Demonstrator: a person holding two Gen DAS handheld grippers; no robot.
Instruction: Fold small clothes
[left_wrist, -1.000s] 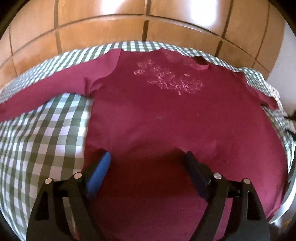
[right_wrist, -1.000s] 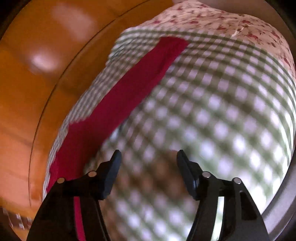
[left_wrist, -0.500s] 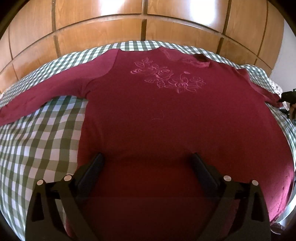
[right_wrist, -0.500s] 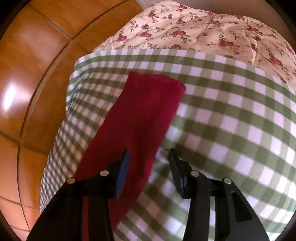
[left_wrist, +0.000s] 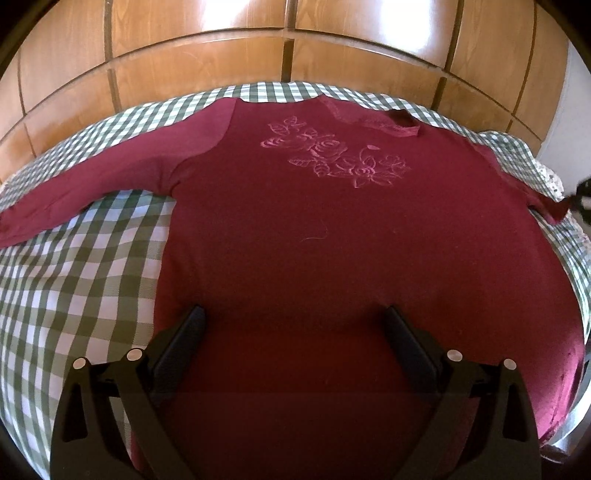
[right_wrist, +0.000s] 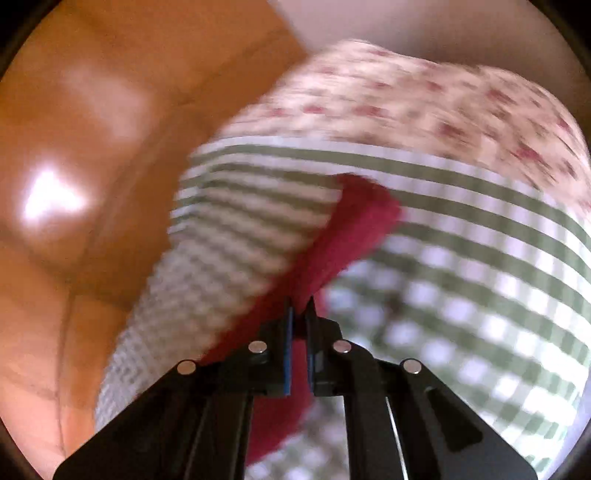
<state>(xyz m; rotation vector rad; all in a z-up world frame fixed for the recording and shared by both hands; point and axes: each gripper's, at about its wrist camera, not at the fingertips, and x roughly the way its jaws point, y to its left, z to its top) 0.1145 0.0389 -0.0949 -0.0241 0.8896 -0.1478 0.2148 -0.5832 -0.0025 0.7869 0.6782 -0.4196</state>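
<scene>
The maroon top (left_wrist: 332, 236) lies spread flat, front up, on the green-checked cloth (left_wrist: 74, 280), its embroidered roses (left_wrist: 332, 157) toward the far edge by the wood-panelled wall (left_wrist: 184, 48). The left gripper (left_wrist: 293, 325) hangs over the lower body of the top, jaws released and spread wide, fabric beneath them but nothing pinched. A second back those jaws stood narrower; they have just been opening, and the view itself has hardly shifted.

Over on the other side, the right gripper (right_wrist: 300, 308) has its jaws clenched on the right sleeve (right_wrist: 343, 240), which rises off the checked cloth with its cuff hanging beyond the tips. Those jaws have just been closing: a second ago they stood apart over bare checks with the sleeve off to the side, half a second ago they straddled its edge. The picture is streaked with blur.

Only the right view shows the floral bedding (right_wrist: 424, 99) past the checks and the pinch itself. Only the left view shows the whole garment, the left sleeve (left_wrist: 74, 199) stretched out flat, and the right gripper as a dark speck at the frame's edge.
</scene>
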